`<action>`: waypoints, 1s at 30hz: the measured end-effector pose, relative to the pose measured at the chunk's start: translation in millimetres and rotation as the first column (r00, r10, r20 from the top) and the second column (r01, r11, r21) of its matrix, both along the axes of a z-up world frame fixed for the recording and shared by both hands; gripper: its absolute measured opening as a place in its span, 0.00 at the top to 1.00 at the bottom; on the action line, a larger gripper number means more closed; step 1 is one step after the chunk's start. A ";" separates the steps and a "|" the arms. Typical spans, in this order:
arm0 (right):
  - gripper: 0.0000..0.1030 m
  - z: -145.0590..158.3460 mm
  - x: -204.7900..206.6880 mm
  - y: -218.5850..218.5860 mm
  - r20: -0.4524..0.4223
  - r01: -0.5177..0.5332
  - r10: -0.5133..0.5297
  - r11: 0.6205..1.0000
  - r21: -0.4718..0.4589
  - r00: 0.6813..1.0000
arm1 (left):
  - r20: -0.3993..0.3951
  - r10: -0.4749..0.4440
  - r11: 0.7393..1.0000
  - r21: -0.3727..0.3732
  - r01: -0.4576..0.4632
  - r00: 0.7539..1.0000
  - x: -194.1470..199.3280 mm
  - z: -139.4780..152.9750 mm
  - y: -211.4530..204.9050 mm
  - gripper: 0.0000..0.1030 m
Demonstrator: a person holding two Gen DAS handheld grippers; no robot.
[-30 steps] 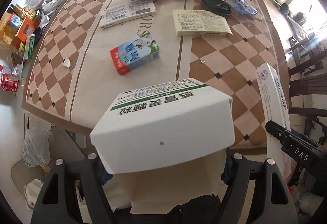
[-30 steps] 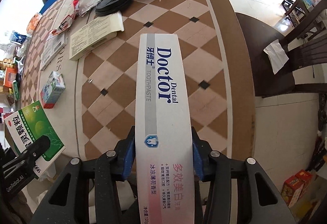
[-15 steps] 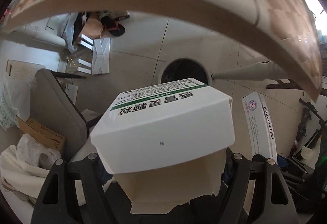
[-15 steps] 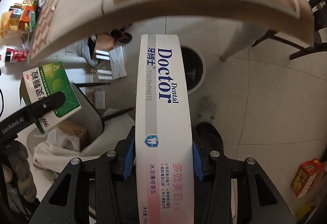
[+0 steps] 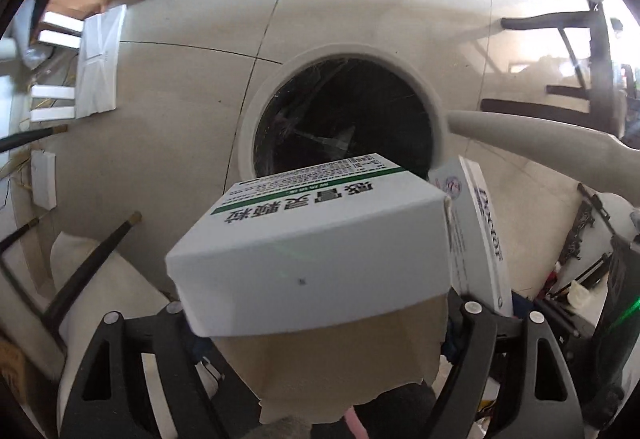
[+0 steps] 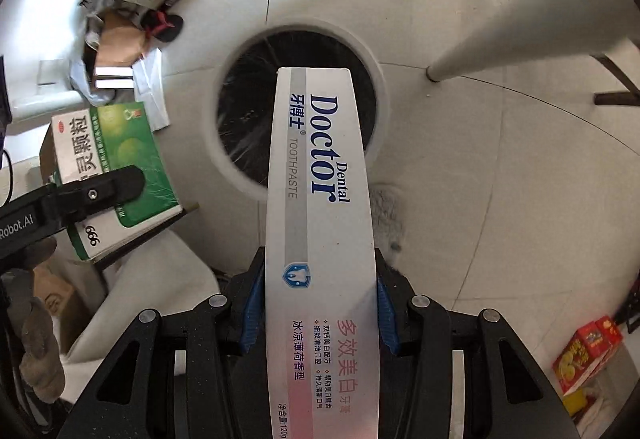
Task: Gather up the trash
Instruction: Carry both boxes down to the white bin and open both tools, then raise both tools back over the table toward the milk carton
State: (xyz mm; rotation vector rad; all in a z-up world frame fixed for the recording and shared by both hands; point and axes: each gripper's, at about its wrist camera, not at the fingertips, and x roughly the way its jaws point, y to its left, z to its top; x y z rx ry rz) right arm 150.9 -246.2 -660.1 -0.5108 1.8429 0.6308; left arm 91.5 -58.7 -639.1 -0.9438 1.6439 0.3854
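My left gripper (image 5: 320,323) is shut on a white and green medicine box (image 5: 308,251) and holds it just short of a round white trash bin (image 5: 248,119) with a black liner on the floor. My right gripper (image 6: 320,311) is shut on a long white Dental Doctor toothpaste box (image 6: 320,175), whose far end hangs over the bin's (image 6: 380,87) opening. The toothpaste box (image 5: 480,235) also shows at the right of the left wrist view. The medicine box (image 6: 112,159) and a left finger (image 6: 100,191) show at the left of the right wrist view.
A pale table leg (image 5: 540,143) slants beside the bin on its right. Shoes (image 6: 164,27), cardboard and papers (image 5: 98,63) lie on the floor to the far left. A chair with a white cushion (image 6: 152,279) stands near left. Red boxes (image 6: 584,355) sit at lower right.
Both grippers have swung from above the table down below its edge and closer to the floor bin. The bin now looks larger. Both boxes stay gripped.
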 end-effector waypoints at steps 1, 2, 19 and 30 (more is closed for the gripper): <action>0.52 -12.0 3.7 1.1 -0.005 0.008 -0.008 1.000 -0.004 1.000 | -0.006 -0.006 1.000 -0.007 0.006 1.000 1.4 -5.7 -0.8 0.05; 0.52 -24.1 6.7 2.9 -0.025 0.002 -0.002 1.000 -0.008 1.000 | -0.006 -0.007 1.000 -0.007 0.007 1.000 1.4 -7.6 0.2 0.01; 0.01 -24.0 27.0 23.4 0.106 0.006 0.002 0.998 -0.070 0.994 | -0.104 -0.053 0.948 0.306 0.082 0.993 -43.9 58.1 -12.9 0.01; 0.01 101.6 -18.9 8.2 0.227 -0.009 0.016 0.999 -0.030 0.974 | -0.057 -0.036 0.941 0.334 0.053 0.998 -84.0 164.4 -21.9 0.01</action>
